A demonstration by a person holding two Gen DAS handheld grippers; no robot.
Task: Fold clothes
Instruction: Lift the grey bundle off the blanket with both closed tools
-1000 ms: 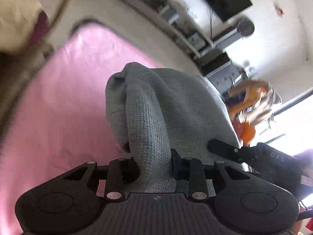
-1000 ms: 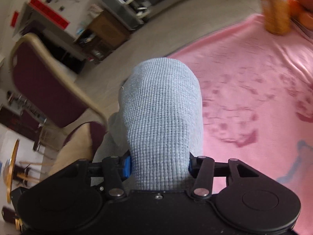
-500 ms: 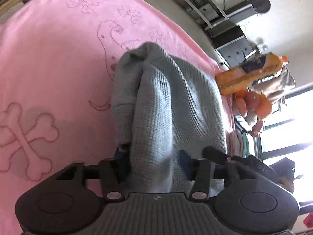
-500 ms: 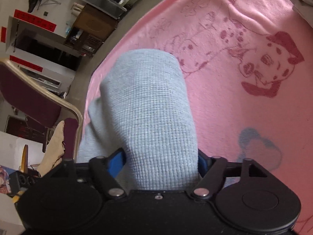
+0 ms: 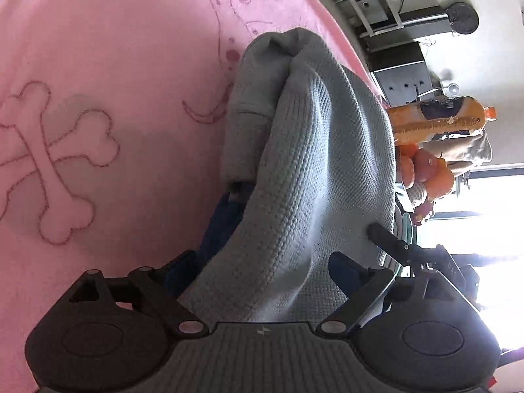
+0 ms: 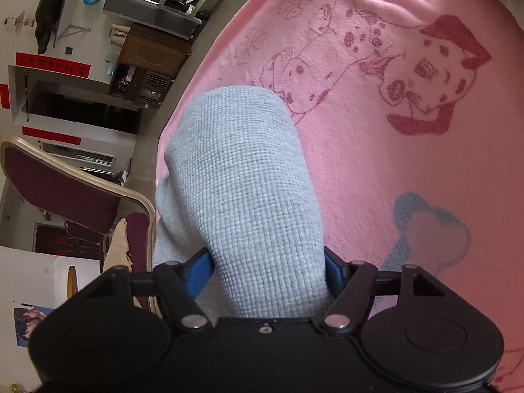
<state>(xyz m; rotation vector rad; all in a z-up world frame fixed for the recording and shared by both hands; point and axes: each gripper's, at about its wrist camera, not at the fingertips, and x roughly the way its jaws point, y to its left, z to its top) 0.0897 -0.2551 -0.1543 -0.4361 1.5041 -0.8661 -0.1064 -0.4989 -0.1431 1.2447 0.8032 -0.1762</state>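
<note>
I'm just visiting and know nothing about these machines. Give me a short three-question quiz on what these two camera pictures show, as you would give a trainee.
1. True or false: the grey waffle-knit garment lies spread flat on the pink fleece blanket with dog and bone drawings.
2. Multiple choice: what sits between the fingers of the right gripper? A) the grey garment B) an orange drink bottle C) nothing
3. Fill in: beyond the garment in the left wrist view lies an orange ____ beside a pile of oranges.

Key
1. False: it is bunched up and draped over both grippers, the left gripper included.
2. A
3. Drink bottle
</note>
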